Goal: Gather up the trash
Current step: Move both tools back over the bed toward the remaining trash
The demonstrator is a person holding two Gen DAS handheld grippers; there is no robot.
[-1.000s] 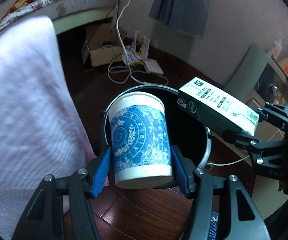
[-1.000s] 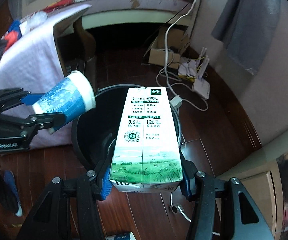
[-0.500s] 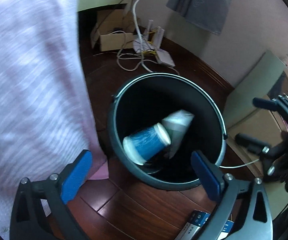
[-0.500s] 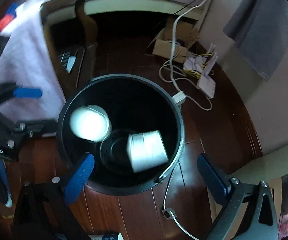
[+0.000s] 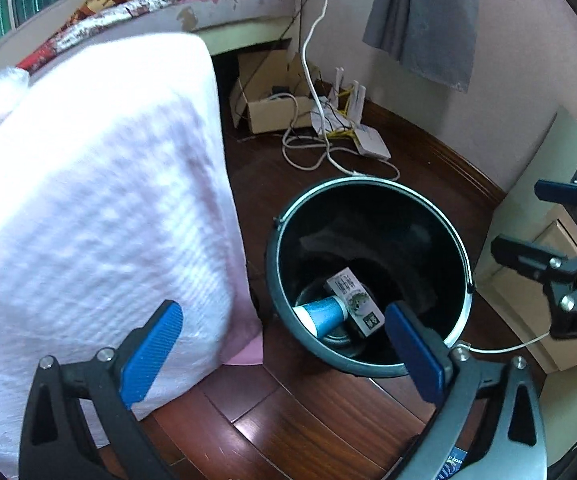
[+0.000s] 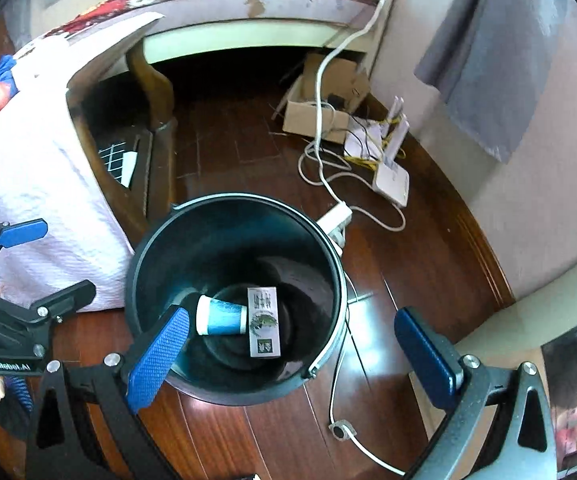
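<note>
**Mia:** Dark wood floor (image 6: 388, 288) is all around, shiny and brown. See the black bin (image 6: 148, 264) standing on it?

**Ben:** Yes! A blue paper cup (image 6: 224, 316) lies on its side at the bottom. A milk carton (image 6: 263, 322) lies flat, touching it.

**Mia:** So the trash is in the bin. What about the tongs?

**Ben:** The left tongs (image 5: 284, 346) are wide open with nothing in them. The right tongs (image 6: 292, 344) are wide open and empty too. Both hang over the bin.

**Mia:** I think the dropping step is just about done. What should they do to finish it well?

**Ben:** Lift up and away without bumping the rim. Keep the jaws open so nothing gets caught. Then look around for more trash.

**Mia:** Watch the white cable (image 6: 320, 152) on the floor. It runs close by the bin.

**Ben:** It goes back to a white router (image 6: 392, 180) and a cardboard box (image 6: 316, 120) by the wall. Those are not trash, I think.

**Mia:** A pale pink blanket (image 5: 100, 200) hangs down just beside the bin.

**Ben:** And a bed (image 6: 248, 0) with a flowery cover is at the back. A grey cloth (image 5: 424, 20) hangs on the wall.
</note>
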